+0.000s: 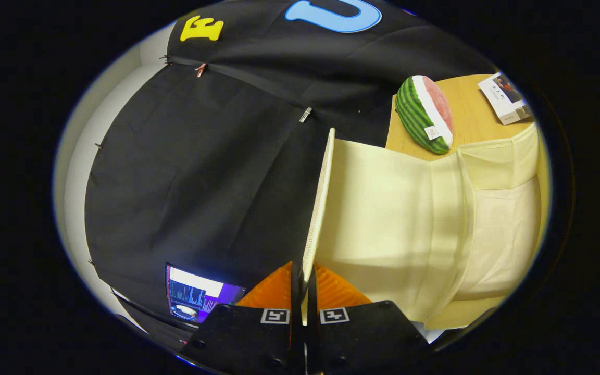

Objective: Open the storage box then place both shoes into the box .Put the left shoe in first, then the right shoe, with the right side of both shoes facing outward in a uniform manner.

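Note:
My gripper (304, 284) is shut on the edge of the cream storage box's lid (320, 208), with a finger on each side of the thin panel. The lid stands lifted, seen edge-on, and runs straight ahead from the fingers. To its right lies the cream fabric box (492, 234), with the lid's inner face and the box's inside showing. No shoes are in sight.
A wooden table (469, 112) holds the box. Beyond the box lie a watermelon-slice cushion (427, 114) and a small booklet (505, 99). A lit screen (196, 297) sits low to the left of the fingers, against the black cloth wall.

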The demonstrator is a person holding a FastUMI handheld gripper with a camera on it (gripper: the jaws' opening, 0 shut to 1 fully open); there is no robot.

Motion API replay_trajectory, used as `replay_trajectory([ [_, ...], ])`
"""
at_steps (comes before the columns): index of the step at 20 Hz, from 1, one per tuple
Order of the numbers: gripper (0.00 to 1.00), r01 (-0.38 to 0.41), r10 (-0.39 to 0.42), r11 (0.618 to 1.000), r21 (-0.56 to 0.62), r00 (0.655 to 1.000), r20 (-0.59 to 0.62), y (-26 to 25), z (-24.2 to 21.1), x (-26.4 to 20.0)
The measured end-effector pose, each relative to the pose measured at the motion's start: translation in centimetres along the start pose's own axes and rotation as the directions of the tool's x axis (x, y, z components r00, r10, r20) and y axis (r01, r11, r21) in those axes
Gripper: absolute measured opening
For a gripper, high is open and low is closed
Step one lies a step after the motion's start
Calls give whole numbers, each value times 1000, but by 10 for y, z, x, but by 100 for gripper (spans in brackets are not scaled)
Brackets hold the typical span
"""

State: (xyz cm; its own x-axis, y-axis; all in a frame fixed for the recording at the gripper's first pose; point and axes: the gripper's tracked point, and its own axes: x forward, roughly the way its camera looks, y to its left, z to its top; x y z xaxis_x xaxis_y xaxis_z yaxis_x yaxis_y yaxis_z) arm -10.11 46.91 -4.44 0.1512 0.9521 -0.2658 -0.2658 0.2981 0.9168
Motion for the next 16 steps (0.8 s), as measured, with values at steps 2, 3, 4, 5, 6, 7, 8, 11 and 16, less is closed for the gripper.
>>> replay_trajectory([
  [2,10,1,-1,1000,-9,1000,9,-2,1,-5],
  [3,14,21,-20,1000,-23,1000,16,-6,2,-1],
  [4,42,55,-53,997,-61,998,33,-17,7,-11],
  [5,69,85,-79,990,-111,995,59,-27,13,-20],
  [6,97,113,-101,981,-158,991,84,-35,19,-22],
  [7,97,141,-121,970,-198,987,106,-37,29,-33],
  [8,97,166,-137,959,-231,981,137,-40,39,-47],
  [11,98,263,-186,917,-300,947,260,-57,74,-96],
  [16,98,492,-351,817,-301,838,418,-117,114,-190],
])
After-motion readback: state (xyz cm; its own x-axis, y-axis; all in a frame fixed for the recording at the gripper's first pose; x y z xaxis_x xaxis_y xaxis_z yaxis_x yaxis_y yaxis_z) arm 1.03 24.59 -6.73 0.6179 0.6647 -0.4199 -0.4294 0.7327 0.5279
